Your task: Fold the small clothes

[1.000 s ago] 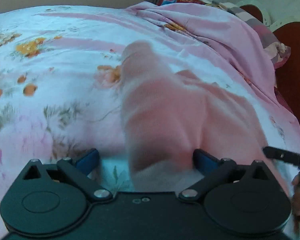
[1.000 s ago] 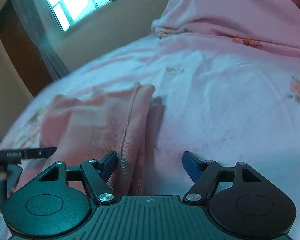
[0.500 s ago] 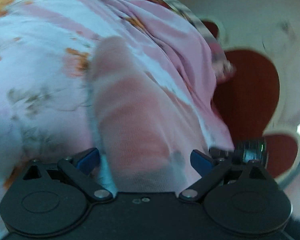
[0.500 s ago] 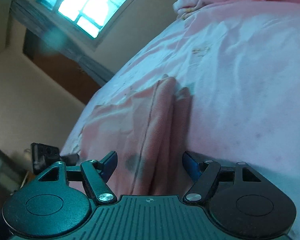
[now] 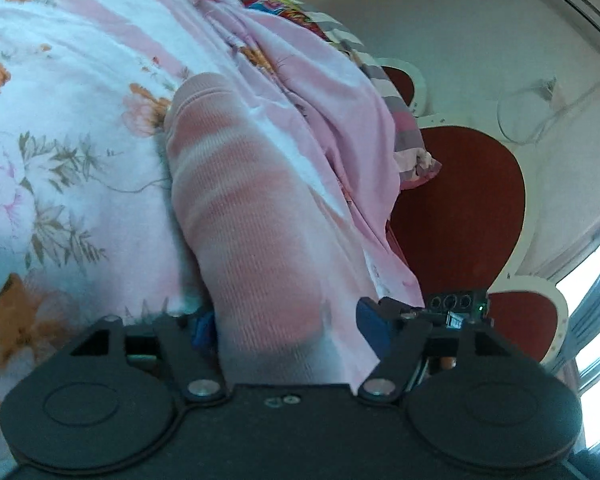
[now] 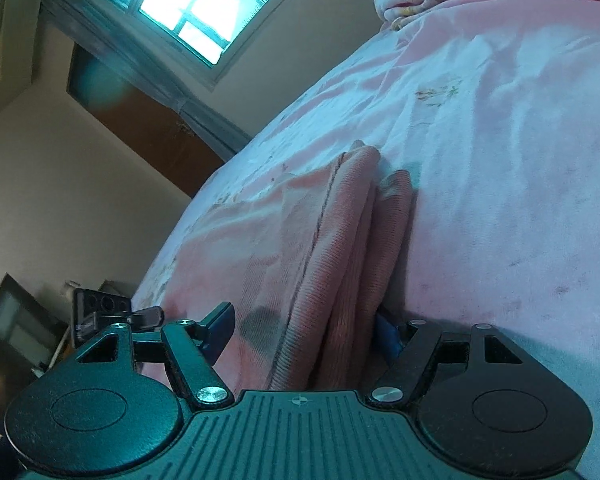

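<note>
A pink ribbed garment (image 5: 244, 216) lies on the floral bedsheet (image 5: 60, 160), its folded edge running away from the camera. My left gripper (image 5: 288, 324) straddles its near end. The jaws are closing, with cloth against the left pad and a gap at the right pad. In the right wrist view the same garment (image 6: 300, 240) shows stacked folds with a dark seam. My right gripper (image 6: 304, 330) is open around that folded edge, low over the sheet (image 6: 500, 160). Each view shows the other gripper's tip beside the cloth: the right (image 5: 456, 304), the left (image 6: 104, 312).
A crumpled pink quilt (image 5: 320, 92) and a striped pillow (image 5: 404, 136) lie at the head of the bed, against a red headboard (image 5: 460, 200). A bright window (image 6: 204, 4) and a wooden door (image 6: 148, 132) stand beyond the bed's far side.
Both grippers have tilted and slid forward along the garment. The left jaws have narrowed around the cloth. The folded edge now lies between the right jaws instead of beside the left finger.
</note>
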A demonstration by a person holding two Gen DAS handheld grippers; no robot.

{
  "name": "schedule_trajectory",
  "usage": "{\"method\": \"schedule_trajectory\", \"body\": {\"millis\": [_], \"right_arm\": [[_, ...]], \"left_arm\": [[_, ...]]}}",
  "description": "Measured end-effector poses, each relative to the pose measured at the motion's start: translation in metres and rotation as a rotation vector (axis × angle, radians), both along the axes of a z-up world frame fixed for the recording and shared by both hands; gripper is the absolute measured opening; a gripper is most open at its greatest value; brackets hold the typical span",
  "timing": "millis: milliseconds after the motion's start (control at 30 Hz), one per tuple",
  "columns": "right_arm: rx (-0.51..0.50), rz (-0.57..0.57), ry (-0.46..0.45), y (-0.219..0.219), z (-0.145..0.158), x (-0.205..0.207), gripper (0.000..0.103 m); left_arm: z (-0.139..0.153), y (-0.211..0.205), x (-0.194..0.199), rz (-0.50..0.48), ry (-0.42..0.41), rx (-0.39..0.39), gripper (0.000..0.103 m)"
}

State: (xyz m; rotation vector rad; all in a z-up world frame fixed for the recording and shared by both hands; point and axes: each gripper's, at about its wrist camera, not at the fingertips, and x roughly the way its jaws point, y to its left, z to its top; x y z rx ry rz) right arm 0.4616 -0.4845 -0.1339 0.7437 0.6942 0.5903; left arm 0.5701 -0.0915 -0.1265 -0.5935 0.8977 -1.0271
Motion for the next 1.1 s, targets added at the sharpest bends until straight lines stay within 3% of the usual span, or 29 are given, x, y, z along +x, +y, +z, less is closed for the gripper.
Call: {"method": "schedule_trajectory", "body": {"millis": [33, 67, 167, 233, 300, 333, 367, 433, 467, 533, 633, 833, 967, 1100], "right_arm": [[0.008, 0.002, -0.006, 0.0, 0.0, 0.003, 0.07], [0.019, 0.006, -0.017, 0.0, 0.001, 0.003, 0.058], [0.042, 0.042, 0.018, 0.003, -0.001, 0.009, 0.058], [0.04, 0.075, 0.019, 0.0, -0.001, 0.008, 0.058], [0.066, 0.061, 0.037, 0.0, -0.007, 0.015, 0.056], [0.069, 0.057, 0.031, 0.001, -0.008, 0.016, 0.054], [0.067, 0.049, 0.028, 0.001, -0.009, 0.017, 0.043], [0.03, 0.023, 0.034, 0.007, -0.009, 0.021, 0.021], [0.0, 0.026, 0.006, 0.011, -0.005, 0.019, 0.02], [-0.071, 0.026, -0.086, 0.023, 0.016, 0.006, 0.019], [-0.125, 0.014, -0.201, 0.038, 0.052, -0.021, 0.018], [-0.133, 0.032, -0.382, 0.063, 0.141, -0.1, 0.018], [-0.121, 0.082, -0.463, 0.091, 0.189, -0.161, 0.018], [-0.115, 0.118, -0.484, 0.128, 0.208, -0.191, 0.018]], "left_arm": [[0.001, 0.001, 0.006, 0.007, 0.021, 0.0, 0.068], [0.003, 0.0, 0.011, 0.013, 0.046, -0.012, 0.068], [0.013, -0.001, 0.011, -0.027, 0.014, 0.004, 0.068], [0.006, -0.005, 0.011, -0.079, -0.035, 0.074, 0.067], [-0.002, 0.0, 0.019, -0.074, -0.019, 0.008, 0.064], [-0.006, 0.001, 0.022, -0.062, -0.016, -0.007, 0.053], [-0.009, 0.0, 0.025, -0.048, -0.017, 0.0, 0.04], [-0.004, -0.004, 0.02, -0.04, -0.056, 0.021, 0.037], [0.004, -0.005, 0.012, -0.034, -0.116, 0.048, 0.033], [0.022, -0.011, -0.006, -0.013, -0.252, 0.102, 0.031], [0.046, -0.004, -0.036, 0.026, -0.351, 0.075, 0.031], [0.124, 0.047, -0.121, 0.069, -0.47, -0.05, 0.031], [0.174, 0.081, -0.181, 0.032, -0.532, -0.029, 0.031], [0.201, 0.102, -0.215, 0.025, -0.553, 0.007, 0.031]]}}
